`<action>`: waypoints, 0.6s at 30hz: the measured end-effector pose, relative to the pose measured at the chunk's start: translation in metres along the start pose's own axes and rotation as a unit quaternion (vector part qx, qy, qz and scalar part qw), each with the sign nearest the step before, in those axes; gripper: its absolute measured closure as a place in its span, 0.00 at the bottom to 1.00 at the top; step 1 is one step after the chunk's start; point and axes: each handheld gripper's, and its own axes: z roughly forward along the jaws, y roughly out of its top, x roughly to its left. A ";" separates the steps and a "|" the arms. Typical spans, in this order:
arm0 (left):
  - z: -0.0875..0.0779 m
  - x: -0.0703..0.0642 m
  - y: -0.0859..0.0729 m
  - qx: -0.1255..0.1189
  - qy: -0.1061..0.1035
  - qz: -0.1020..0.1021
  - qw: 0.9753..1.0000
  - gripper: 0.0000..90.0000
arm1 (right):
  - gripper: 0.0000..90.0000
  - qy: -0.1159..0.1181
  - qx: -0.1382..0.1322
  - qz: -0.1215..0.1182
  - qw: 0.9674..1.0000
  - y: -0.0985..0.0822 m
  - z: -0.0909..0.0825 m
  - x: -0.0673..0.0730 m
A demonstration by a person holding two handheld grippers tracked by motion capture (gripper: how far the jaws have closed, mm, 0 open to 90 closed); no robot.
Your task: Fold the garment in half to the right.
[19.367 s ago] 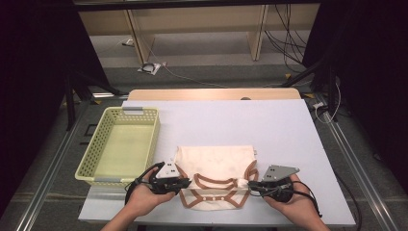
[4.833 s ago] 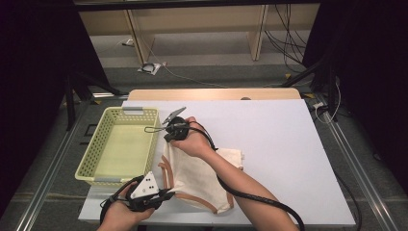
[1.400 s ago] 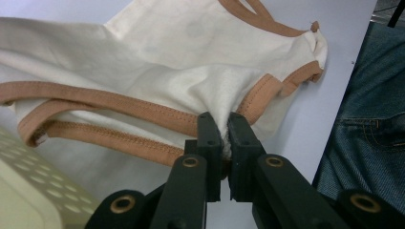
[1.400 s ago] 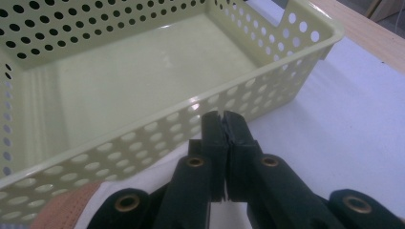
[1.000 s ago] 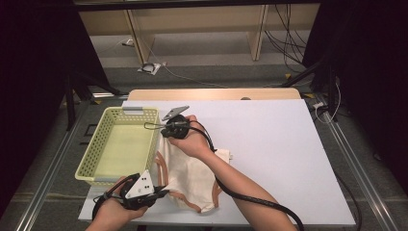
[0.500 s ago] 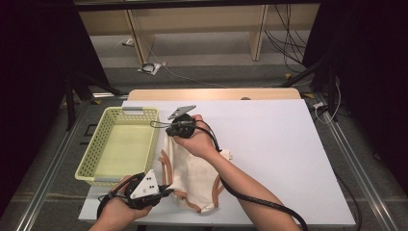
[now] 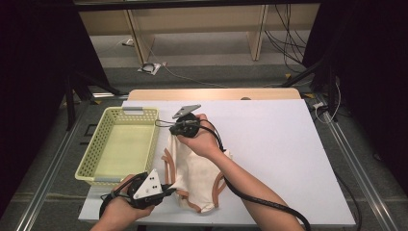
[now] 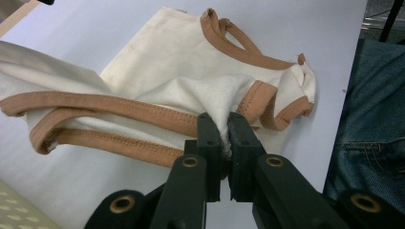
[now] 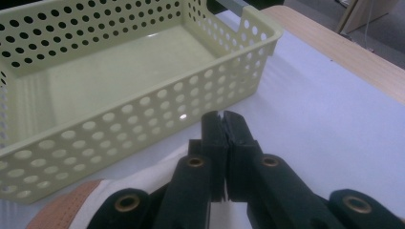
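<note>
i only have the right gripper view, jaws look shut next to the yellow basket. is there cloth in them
Observer: Yes. From the high view, the right gripper pinches the far edge of the cream garment, beside the basket.
Operator: where's the other gripper
Observer: The left gripper is shut on a fold of white fabric at the garment's near end, next to its tan trim.
Operator: is the garment flat
Observer: No. The left gripper view shows it bunched and folded over itself, with trim loops lying loose on the white table.
Operator: anything in the basket
Observer: Nothing; the high view shows its floor bare.
</note>
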 end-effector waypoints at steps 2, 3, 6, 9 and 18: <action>0.001 -0.001 0.001 -0.002 0.001 0.001 1.000 0.95 | 0.99 0.000 0.000 0.003 1.000 -0.001 -0.001 -0.001; 0.001 -0.002 0.002 -0.003 0.001 0.002 1.000 0.95 | 0.99 -0.001 0.000 0.004 1.000 -0.002 -0.002 -0.002; 0.002 -0.002 0.002 -0.005 0.001 0.003 1.000 0.95 | 0.99 -0.001 -0.002 0.005 1.000 -0.003 -0.003 -0.003; 0.003 -0.002 0.003 -0.007 0.001 0.005 1.000 0.95 | 0.99 -0.003 -0.002 0.009 1.000 -0.005 -0.005 -0.004; 0.004 -0.004 0.006 -0.012 0.002 0.008 1.000 0.95 | 0.99 -0.004 -0.006 0.011 1.000 -0.006 -0.007 -0.006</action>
